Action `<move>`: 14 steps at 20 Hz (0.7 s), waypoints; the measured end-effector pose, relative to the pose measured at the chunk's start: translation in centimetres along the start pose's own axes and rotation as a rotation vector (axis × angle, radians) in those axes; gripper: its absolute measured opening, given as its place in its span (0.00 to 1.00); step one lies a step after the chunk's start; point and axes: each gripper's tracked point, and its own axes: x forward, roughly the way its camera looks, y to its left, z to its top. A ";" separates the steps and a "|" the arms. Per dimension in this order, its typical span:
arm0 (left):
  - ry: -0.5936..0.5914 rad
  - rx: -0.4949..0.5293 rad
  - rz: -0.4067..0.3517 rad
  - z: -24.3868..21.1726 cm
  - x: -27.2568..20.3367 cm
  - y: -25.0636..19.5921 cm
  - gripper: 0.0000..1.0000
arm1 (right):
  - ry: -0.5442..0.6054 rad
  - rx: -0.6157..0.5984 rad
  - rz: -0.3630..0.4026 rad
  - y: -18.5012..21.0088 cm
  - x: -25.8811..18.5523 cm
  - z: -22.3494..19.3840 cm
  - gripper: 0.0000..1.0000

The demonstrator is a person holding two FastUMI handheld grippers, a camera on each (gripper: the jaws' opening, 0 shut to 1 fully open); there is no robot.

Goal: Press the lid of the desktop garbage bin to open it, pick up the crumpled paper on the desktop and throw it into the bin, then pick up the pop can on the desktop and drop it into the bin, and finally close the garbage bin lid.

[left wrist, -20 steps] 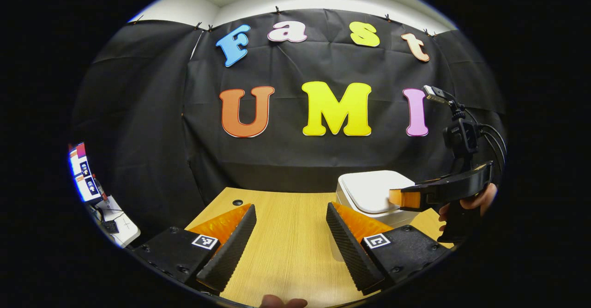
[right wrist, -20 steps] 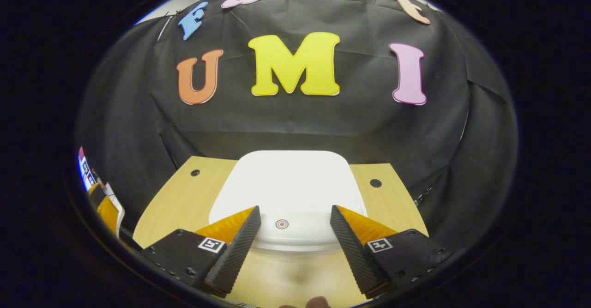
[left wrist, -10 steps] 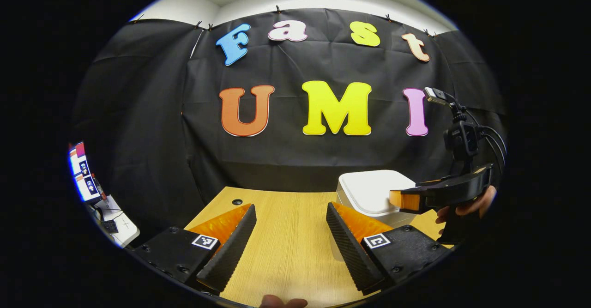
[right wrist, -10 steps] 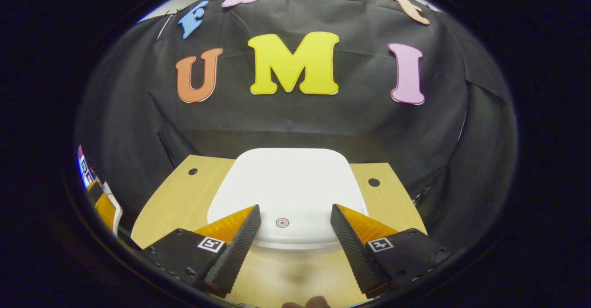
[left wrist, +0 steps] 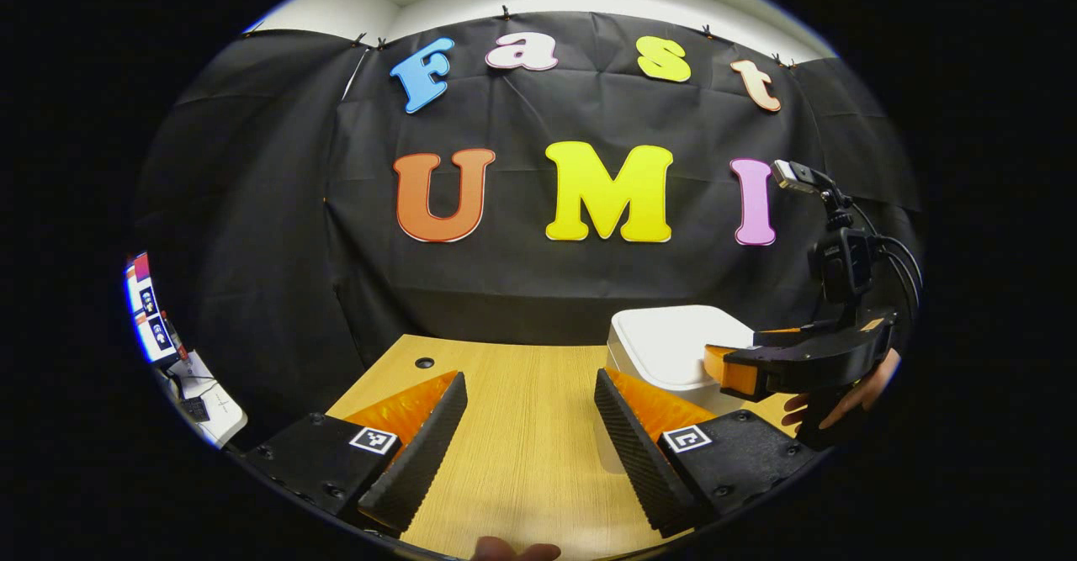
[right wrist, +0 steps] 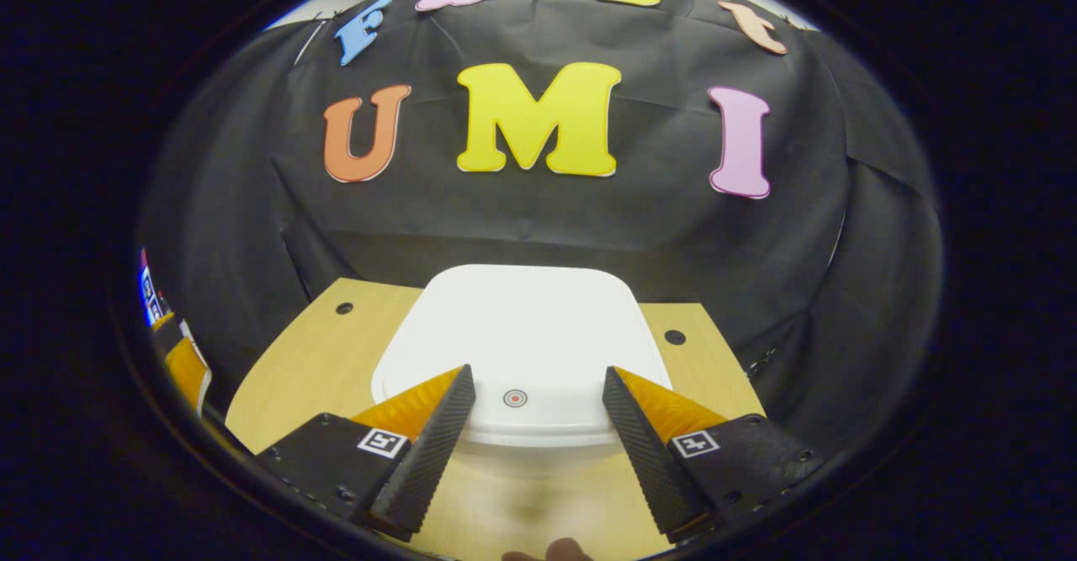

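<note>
Bin, shut on the desk, is best opened with the right gripper, its fingers spread wide and empty, brought down onto the red dot near the lid's front edge.

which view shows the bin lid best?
Right gripper view: the whole lid, shut, lies straight ahead, its round mark between the open right gripper. Left gripper view shows the lid sideways, partly behind the right gripper.

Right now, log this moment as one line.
stage: lid press pending | bin: lid shut | right gripper: open, over lid's front edge | left gripper: open, above table
</note>
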 end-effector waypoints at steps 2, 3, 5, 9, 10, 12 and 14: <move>0.002 -0.002 -0.004 0.0 0.1 -0.1 0.99 | -0.018 0.005 -0.001 0.0 0.1 -0.1 0.98; 0.000 -0.002 -0.008 0.1 0.2 -0.3 0.99 | -0.014 0.017 0.006 0.0 0.3 -0.6 0.98; -0.011 0.001 -0.017 0.6 0.3 -0.5 0.99 | -0.034 0.022 0.018 0.0 0.4 -0.6 0.98; -0.037 0.011 -0.034 1.8 0.2 -1.3 0.98 | -0.094 0.014 0.013 0.0 0.2 0.1 0.98; -0.044 0.011 -0.036 2.1 0.1 -1.4 0.98 | -0.110 0.003 0.008 -0.1 0.1 0.4 0.97; -0.059 0.009 -0.044 2.8 0.2 -1.8 0.98 | -0.134 0.009 -0.009 -0.2 -0.3 0.6 0.95; -0.070 0.011 -0.053 3.3 0.2 -2.3 0.98 | -0.166 0.024 -0.004 0.1 -0.7 0.8 0.94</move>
